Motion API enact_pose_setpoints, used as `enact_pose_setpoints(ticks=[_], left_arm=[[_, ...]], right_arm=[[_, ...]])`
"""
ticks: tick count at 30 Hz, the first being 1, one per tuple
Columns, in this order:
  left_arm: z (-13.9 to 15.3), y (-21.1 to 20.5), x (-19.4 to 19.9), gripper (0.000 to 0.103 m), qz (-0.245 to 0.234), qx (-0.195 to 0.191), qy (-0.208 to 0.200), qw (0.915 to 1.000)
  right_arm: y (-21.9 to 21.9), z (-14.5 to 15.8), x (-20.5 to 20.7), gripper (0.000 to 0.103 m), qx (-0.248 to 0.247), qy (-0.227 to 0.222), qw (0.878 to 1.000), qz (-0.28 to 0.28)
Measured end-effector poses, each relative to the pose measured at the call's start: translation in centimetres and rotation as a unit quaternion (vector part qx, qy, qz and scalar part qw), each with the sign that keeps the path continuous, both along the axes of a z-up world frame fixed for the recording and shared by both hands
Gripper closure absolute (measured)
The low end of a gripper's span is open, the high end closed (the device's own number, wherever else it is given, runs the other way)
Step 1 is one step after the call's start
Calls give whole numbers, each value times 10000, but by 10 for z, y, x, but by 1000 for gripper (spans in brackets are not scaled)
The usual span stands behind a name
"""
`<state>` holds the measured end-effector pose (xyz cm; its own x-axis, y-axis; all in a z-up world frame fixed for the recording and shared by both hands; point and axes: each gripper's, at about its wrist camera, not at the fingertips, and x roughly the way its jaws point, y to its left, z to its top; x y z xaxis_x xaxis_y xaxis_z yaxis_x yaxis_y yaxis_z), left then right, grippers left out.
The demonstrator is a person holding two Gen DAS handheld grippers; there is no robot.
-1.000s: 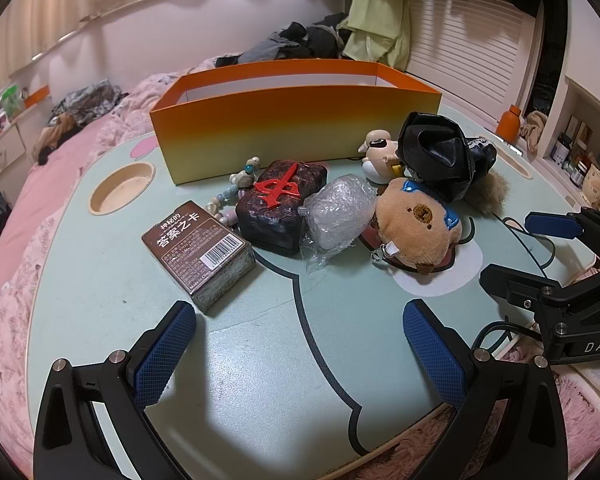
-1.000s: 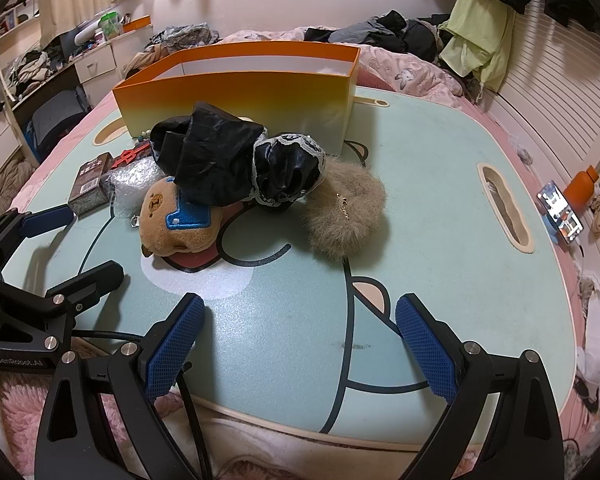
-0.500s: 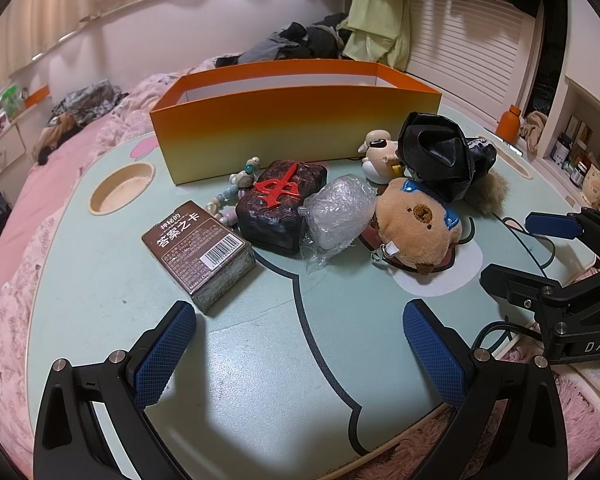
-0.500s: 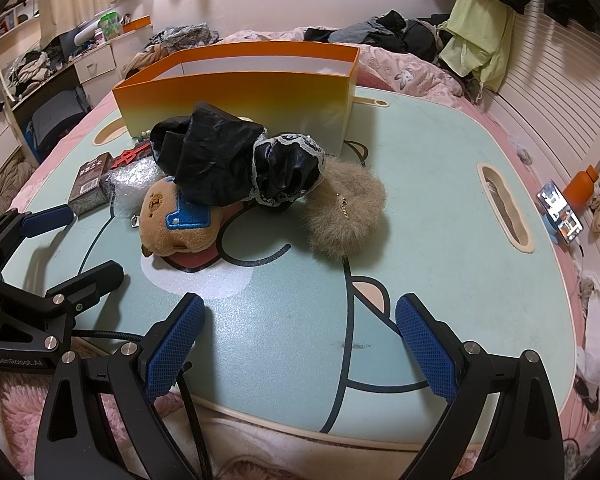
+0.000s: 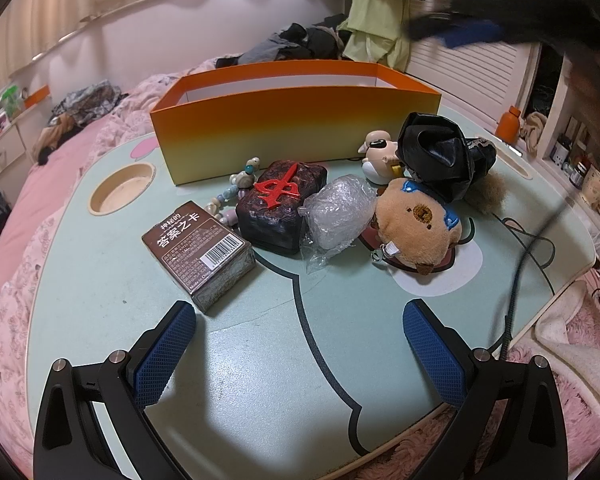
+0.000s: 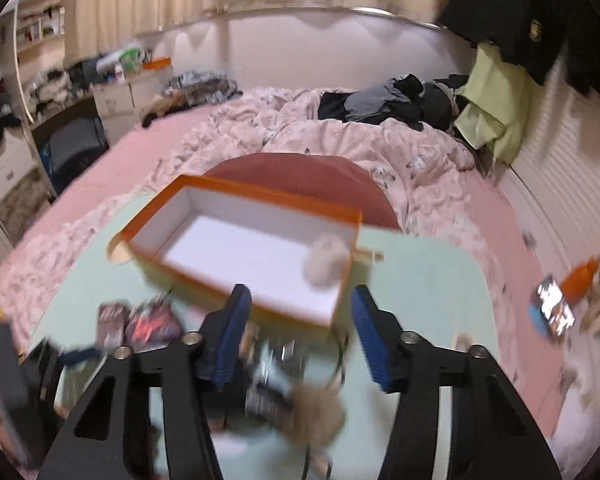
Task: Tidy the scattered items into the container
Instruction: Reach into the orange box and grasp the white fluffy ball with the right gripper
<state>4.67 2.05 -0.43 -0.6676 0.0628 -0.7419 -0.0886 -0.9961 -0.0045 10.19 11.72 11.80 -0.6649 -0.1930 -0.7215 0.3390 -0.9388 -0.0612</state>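
Scattered items are seen heaped on the pale green counter (image 5: 260, 360) in front of the orange box (image 5: 300, 132): a brown card pack (image 5: 199, 250), a dark block with a red mark (image 5: 282, 208), a plastic wrap ball (image 5: 336, 212) and a plush bear (image 5: 416, 224). The right wrist view is heavily blurred; a pale fluffy thing (image 6: 327, 260) is made out inside the white-lined box. The left gripper (image 5: 300, 356) is held with jaws spread, nothing between them. The right gripper (image 6: 300, 336) has just been closing; its jaws stand apart, gripping nothing.
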Motion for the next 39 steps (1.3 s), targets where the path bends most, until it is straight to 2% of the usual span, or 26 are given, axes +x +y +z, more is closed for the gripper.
enact_pose_setpoints(ticks=[3, 6, 12, 16, 23, 26, 28, 31, 34, 39], left_arm=[[0, 0, 0, 0, -2, 4, 1, 10000], [0, 2, -1, 0, -14, 9, 10, 10000], [1, 2, -1, 0, -15, 9, 14, 10000], [1, 3, -2, 0, -16, 9, 17, 10000], [2, 3, -3, 0, -20, 5, 27, 10000], [2, 3, -3, 0, -20, 8, 27, 10000], [2, 3, -3, 0, -21, 4, 29, 10000], [1, 3, -3, 0, -20, 5, 27, 10000], [1, 3, -3, 0, -20, 5, 30, 10000], [1, 3, -3, 0, -21, 4, 29, 10000]], right_arm=[[-17, -16, -37, 52, 195, -445, 9987, -178], [-21, -34, -61, 52, -125, -909, 9953, -307], [-12, -52, -86, 52, -436, -1284, 9884, -686], [-13, -53, -97, 52, -291, -1237, 9882, -858], [-30, -61, -108, 52, -22, -1387, 9878, -706], [-34, -61, -109, 50, -297, -1552, 9868, -362], [-27, -52, -106, 50, -834, -1518, 9848, -97], [-13, -39, -104, 50, -1211, -1365, 9829, -241], [-8, -35, -107, 50, -1115, -1423, 9828, -376], [-13, -45, -115, 50, -870, -1623, 9812, -572]])
